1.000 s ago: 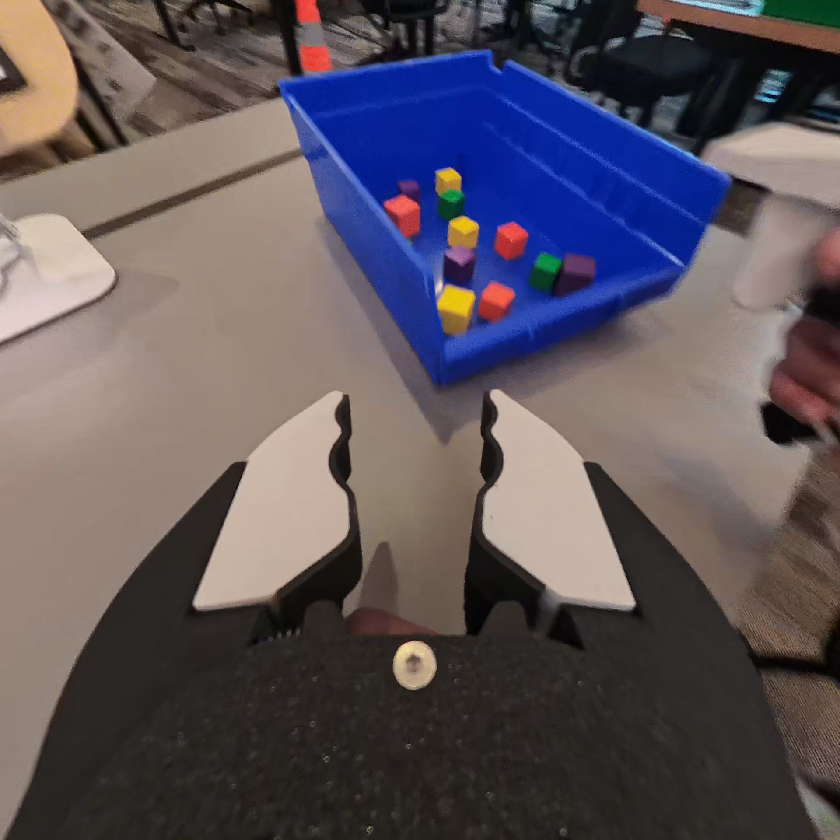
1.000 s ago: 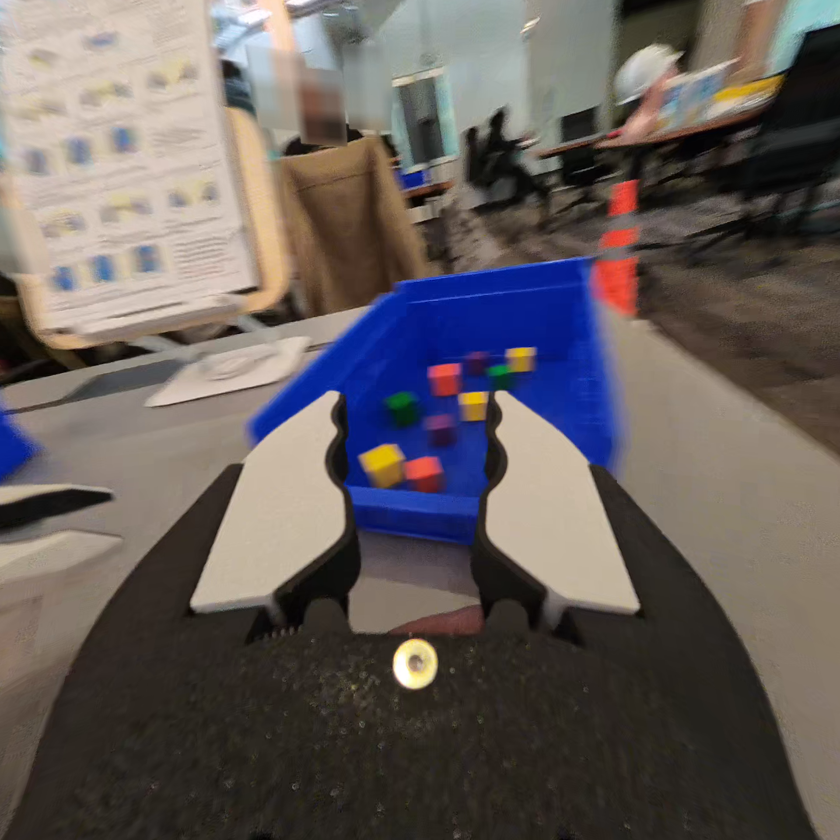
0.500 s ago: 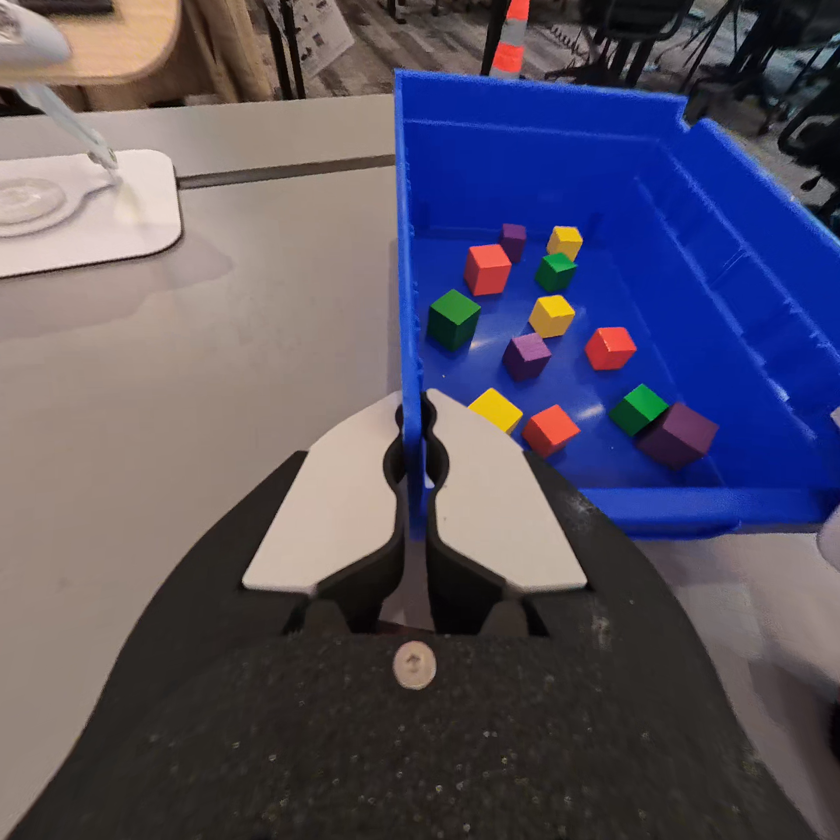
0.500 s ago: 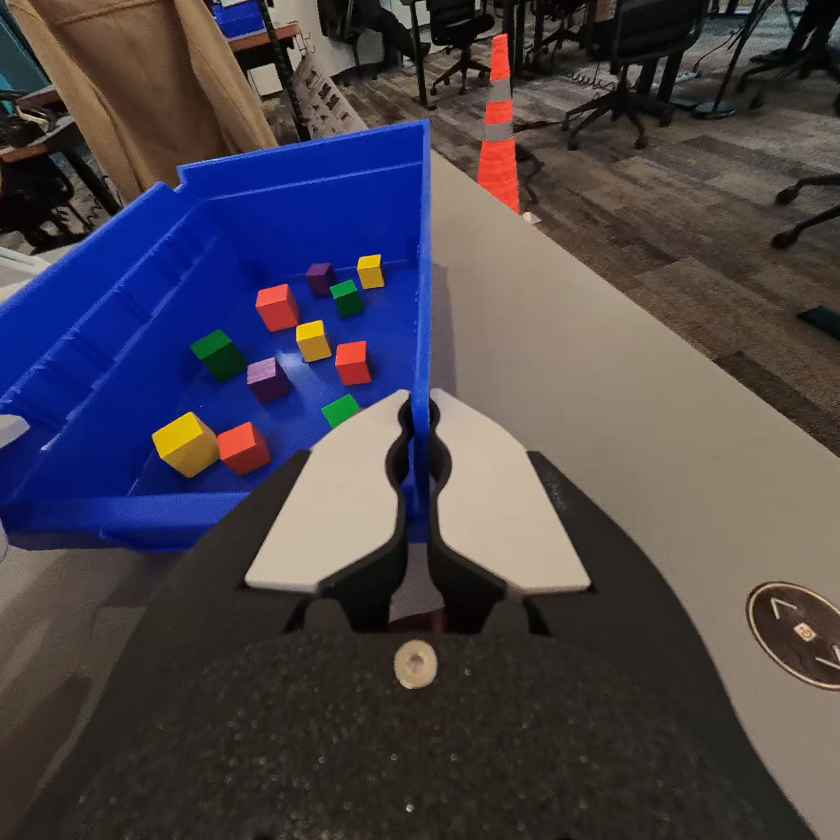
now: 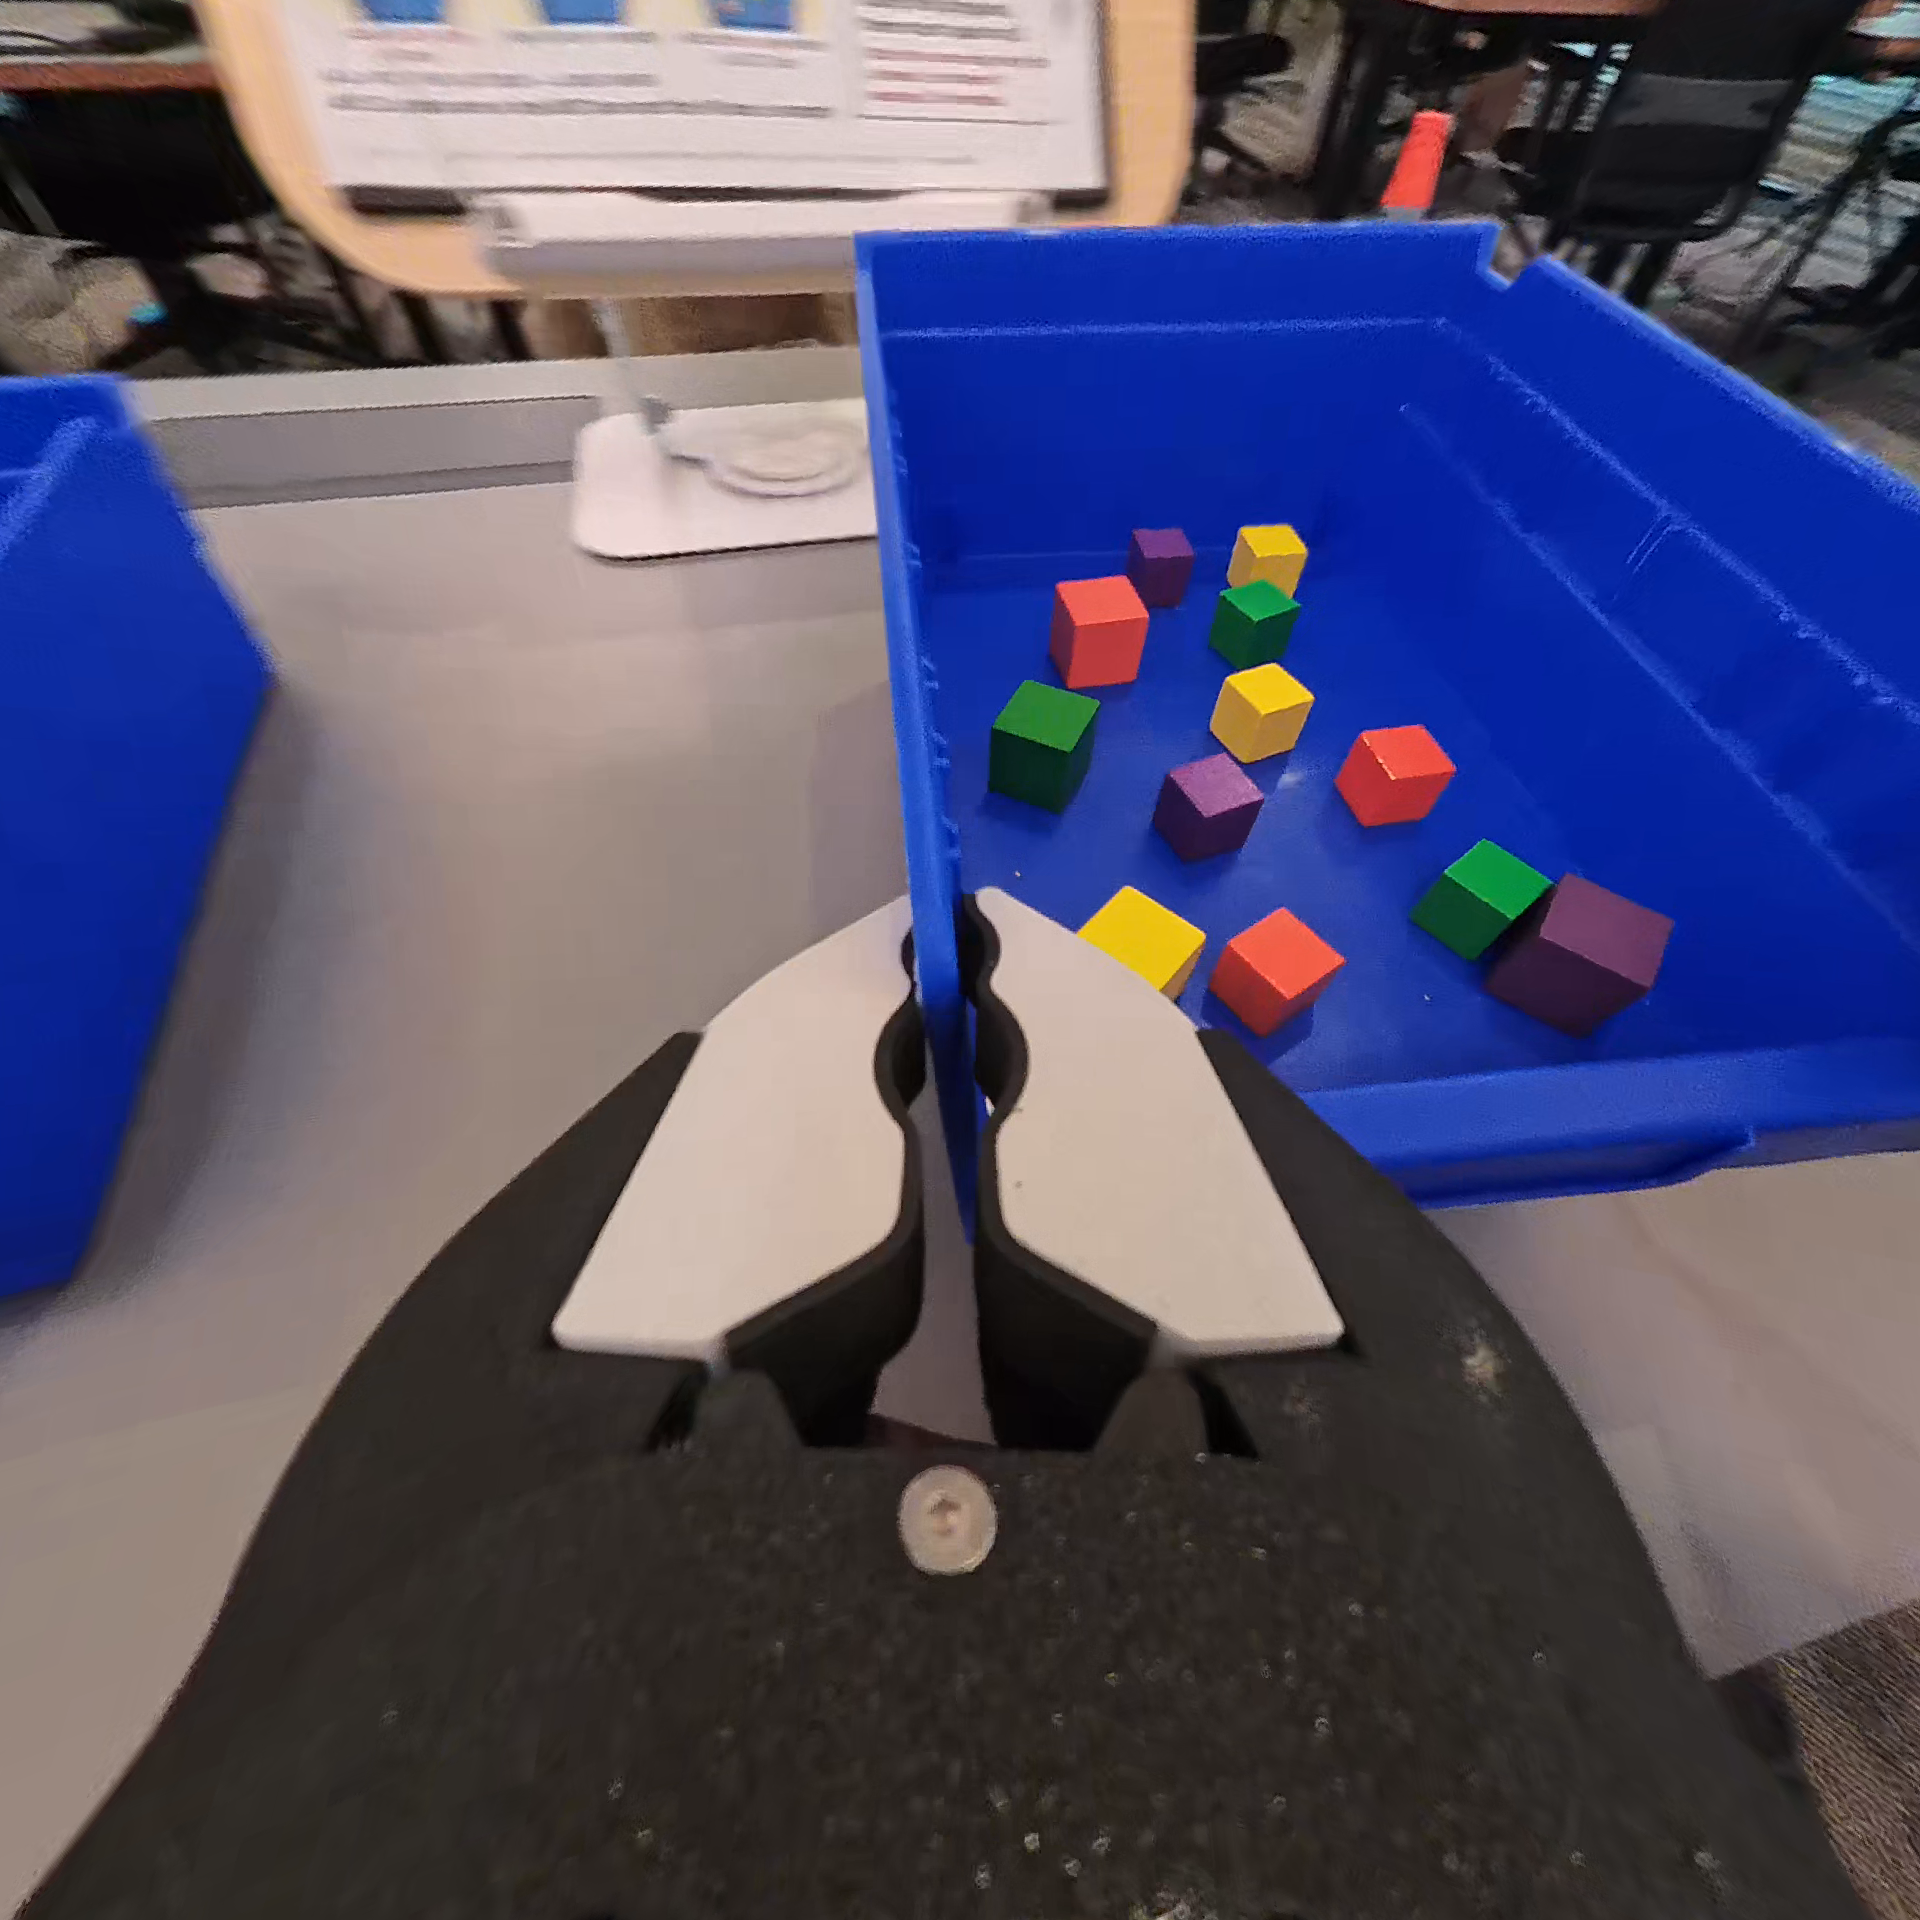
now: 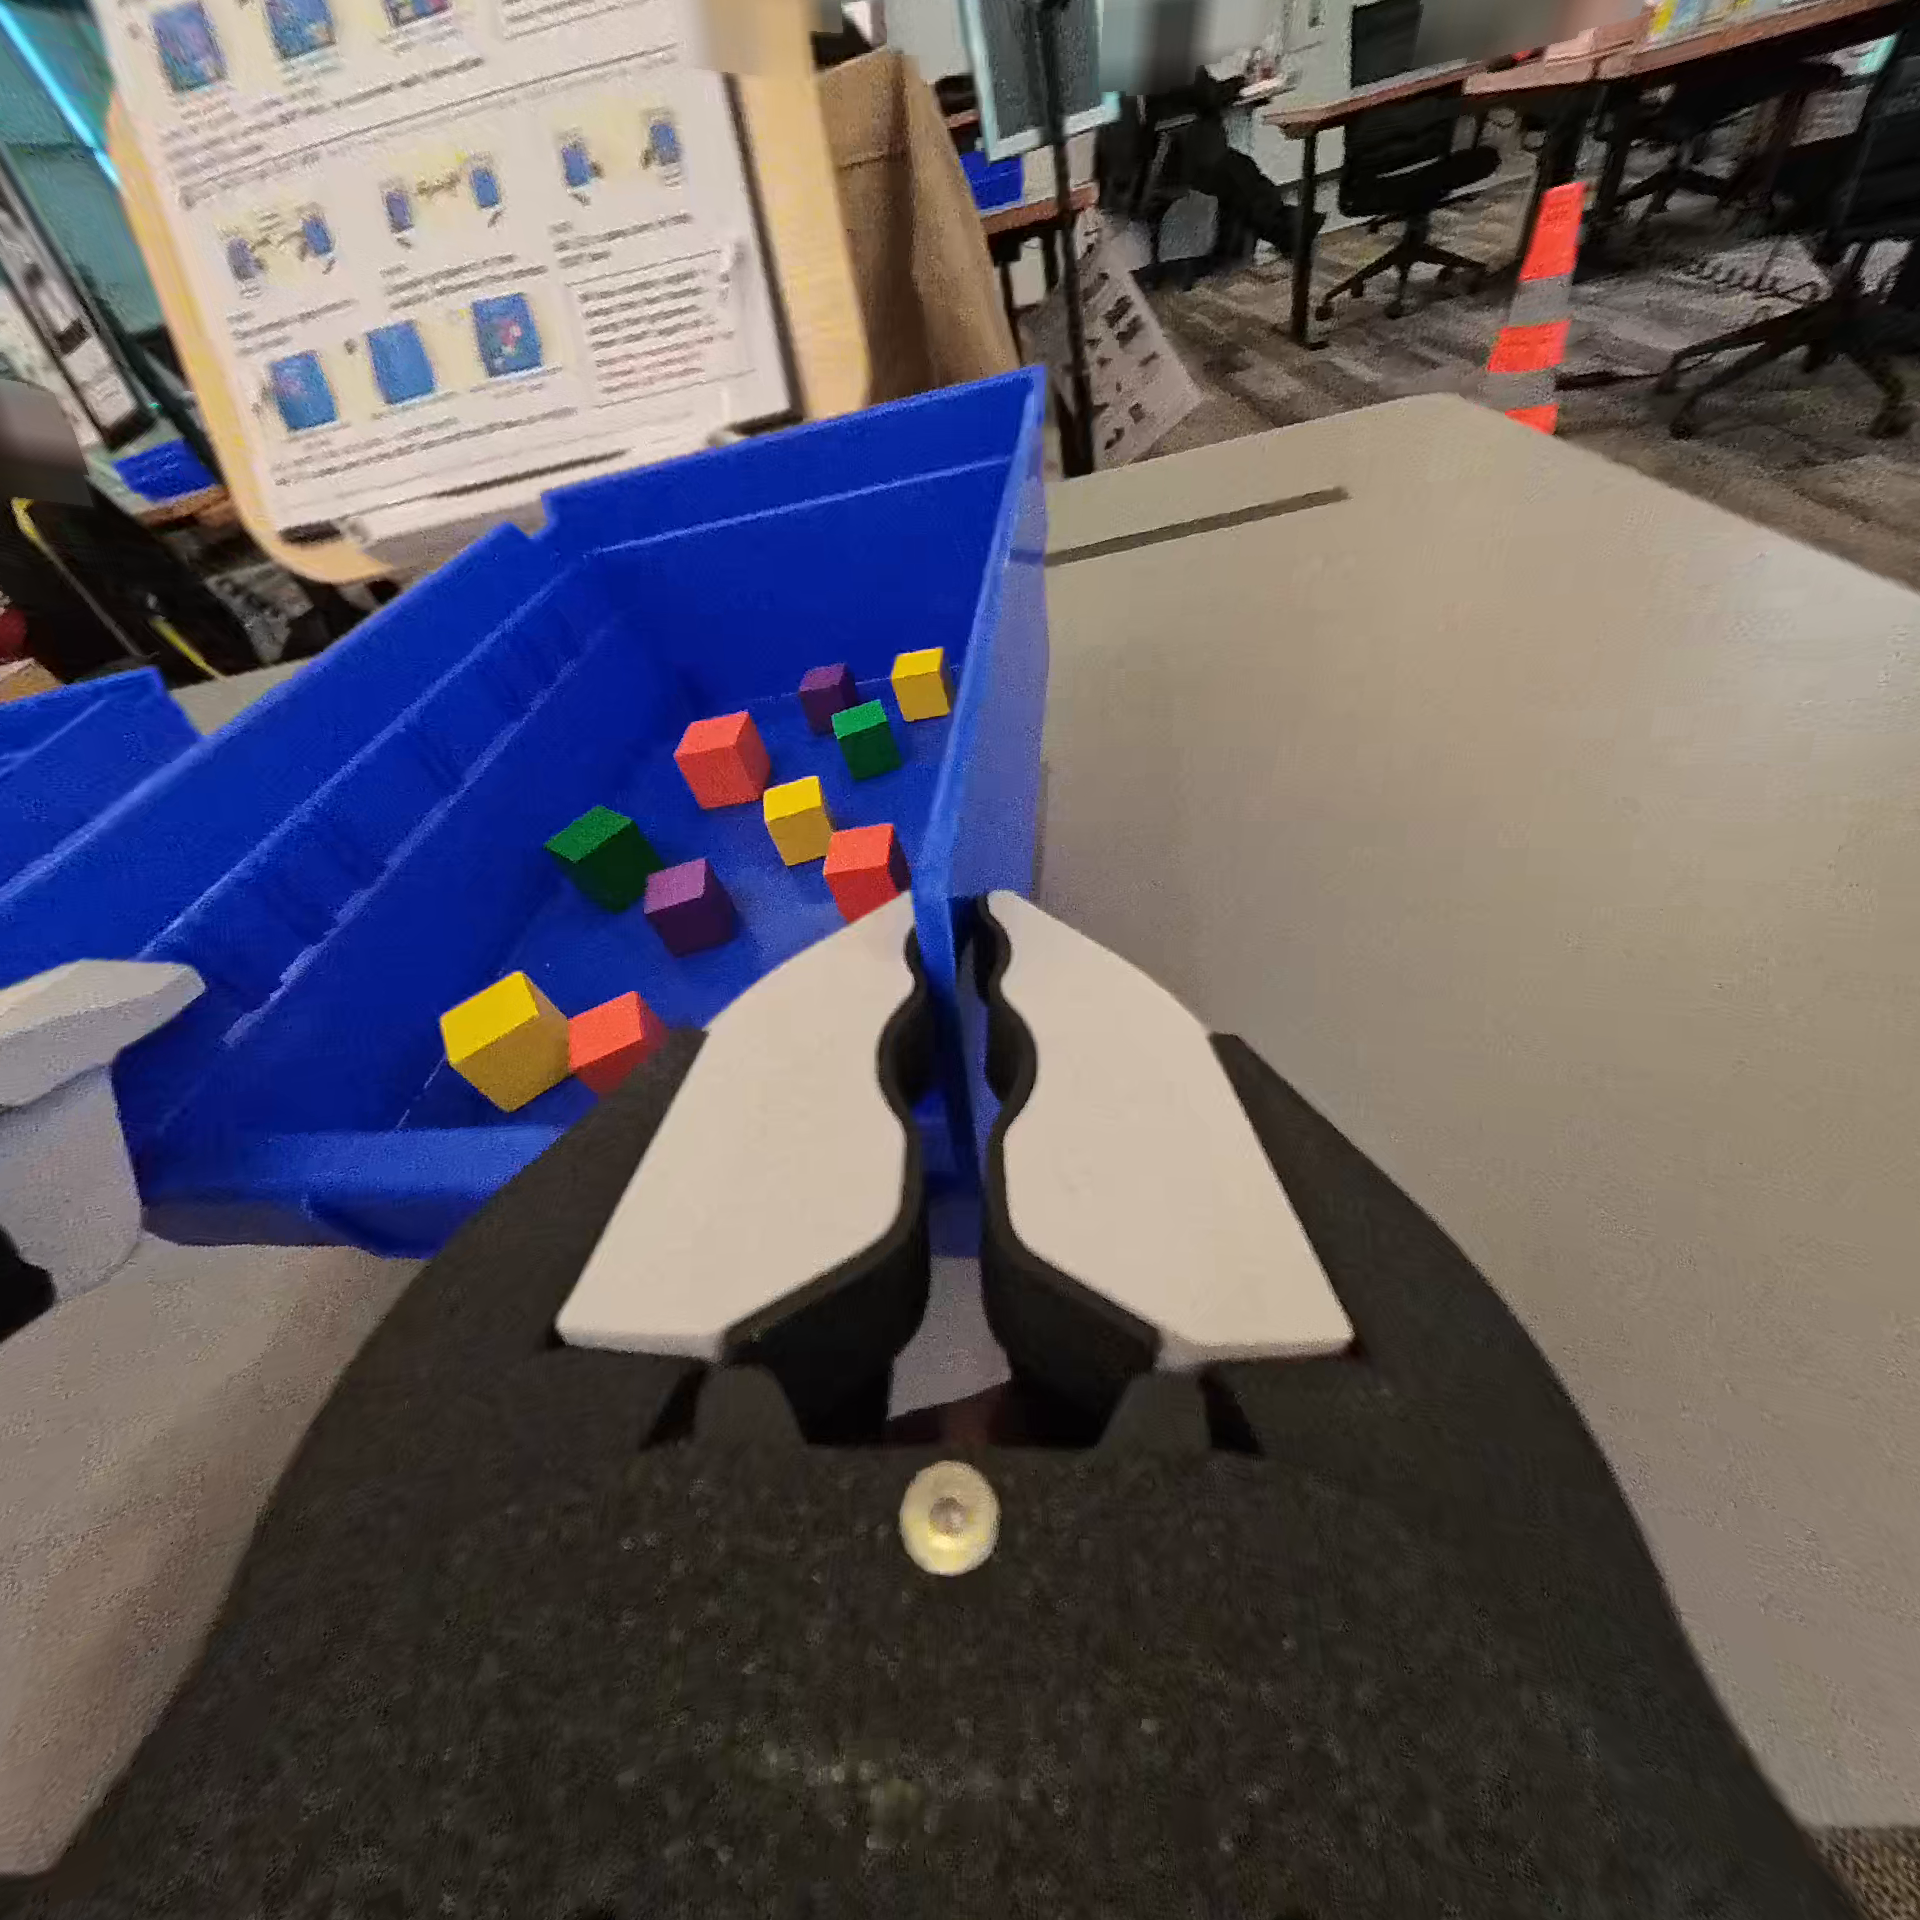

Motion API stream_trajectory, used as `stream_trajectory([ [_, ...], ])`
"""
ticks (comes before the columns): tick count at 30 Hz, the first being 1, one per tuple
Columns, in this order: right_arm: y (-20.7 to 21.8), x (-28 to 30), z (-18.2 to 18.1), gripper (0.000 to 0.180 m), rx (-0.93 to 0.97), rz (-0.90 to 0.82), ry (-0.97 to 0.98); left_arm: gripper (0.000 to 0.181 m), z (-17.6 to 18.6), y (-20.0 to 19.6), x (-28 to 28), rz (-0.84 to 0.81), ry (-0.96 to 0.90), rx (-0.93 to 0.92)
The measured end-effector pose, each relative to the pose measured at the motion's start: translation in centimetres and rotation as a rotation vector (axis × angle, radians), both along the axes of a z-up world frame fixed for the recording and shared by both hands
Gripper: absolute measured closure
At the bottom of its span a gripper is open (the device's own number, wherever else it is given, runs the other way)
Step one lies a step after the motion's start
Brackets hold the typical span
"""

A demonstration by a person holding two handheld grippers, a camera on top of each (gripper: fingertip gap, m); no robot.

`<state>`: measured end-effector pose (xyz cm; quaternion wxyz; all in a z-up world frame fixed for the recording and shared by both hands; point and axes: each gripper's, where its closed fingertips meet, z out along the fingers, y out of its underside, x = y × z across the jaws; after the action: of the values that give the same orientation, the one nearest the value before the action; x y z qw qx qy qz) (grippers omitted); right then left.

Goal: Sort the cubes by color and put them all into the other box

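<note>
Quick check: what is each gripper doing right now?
Left gripper: shut on blue plastic bin's left wall.
Right gripper: shut on its right wall.

left hand-held gripper (image 5: 943, 940) clamped on blue bin (image 5: 1455, 1122) side wall | coloured cubes (image 5: 1257, 712) scattered inside | table (image 5: 520, 790)

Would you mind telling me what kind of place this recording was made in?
Probably an open office or lab workspace: rolling office chairs at long desks, an orange traffic cone on the floor, and an instruction poster standing behind the grey table.

A poster board (image 6: 457, 270) stands behind the grey table (image 6: 1455, 831), near an orange cone (image 6: 1538, 312).
</note>
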<state>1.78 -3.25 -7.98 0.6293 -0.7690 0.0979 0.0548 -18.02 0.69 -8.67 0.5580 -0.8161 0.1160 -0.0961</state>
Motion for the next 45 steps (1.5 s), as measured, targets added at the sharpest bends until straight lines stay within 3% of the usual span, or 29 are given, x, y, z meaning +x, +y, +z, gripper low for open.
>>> stream_trajectory([
  [7,2.8,-10.1,-1.8,0.176,-0.040,0.135,-0.041,0.178,-1.2,-0.1,-10.1,0.154,0.000,-0.001],
  [14,4.0,-12.5,-4.3,0.175,-0.108,0.199,-0.034,0.175,-3.6,0.3,-12.1,0.182,0.023,-0.014],
  [15,4.1,-12.7,-4.3,0.170,-0.113,0.224,-0.036,0.159,-3.7,0.2,-11.9,0.171,0.039,-0.025],
  [17,3.6,-13.1,-4.5,0.147,-0.151,0.287,0.000,0.109,-4.3,-0.9,-11.5,0.124,0.058,-0.092],
  [19,2.3,-13.1,-4.2,0.130,-0.142,0.345,0.012,0.111,-4.2,-3.5,-11.7,0.062,0.000,-0.139],
  [21,0.2,-12.5,-3.3,0.130,-0.091,0.378,-0.032,0.116,-3.8,-6.3,-14.1,0.062,-0.049,-0.137],
  [24,-3.4,-11.9,-2.1,0.132,0.028,0.421,-0.090,0.120,-3.5,-7.7,-22.1,0.200,-0.063,-0.112],
  [27,-5.4,-13.4,-0.2,0.136,0.172,0.498,-0.070,0.117,-3.1,-5.5,-31.5,0.378,-0.009,-0.113],
  [31,-7.2,-17.5,0.5,0.137,0.179,0.624,-0.086,0.115,-3.4,-0.2,-39.4,0.482,0.017,-0.157],
  [34,-8.0,-20.8,-0.8,0.137,0.135,0.718,-0.086,0.125,-3.4,3.7,-41.2,0.475,-0.026,-0.164],
  [35,-8.4,-21.9,-1.5,0.137,0.109,0.748,-0.082,0.138,-3.5,4.6,-41.9,0.491,-0.014,-0.162],
  [36,-8.4,-23.0,-2.2,0.137,0.083,0.775,-0.069,0.164,-3.9,5.2,-42.4,0.492,0.014,-0.176],
  [40,-9.1,-27.4,-4.5,0.138,-0.012,0.853,-0.041,0.171,-4.2,4.7,-42.1,0.480,-0.023,-0.192],
  [45,-7.5,-33.0,-5.1,0.137,-0.090,0.897,-0.021,0.177,-4.2,0.1,-40.9,0.497,0.015,-0.166],
])
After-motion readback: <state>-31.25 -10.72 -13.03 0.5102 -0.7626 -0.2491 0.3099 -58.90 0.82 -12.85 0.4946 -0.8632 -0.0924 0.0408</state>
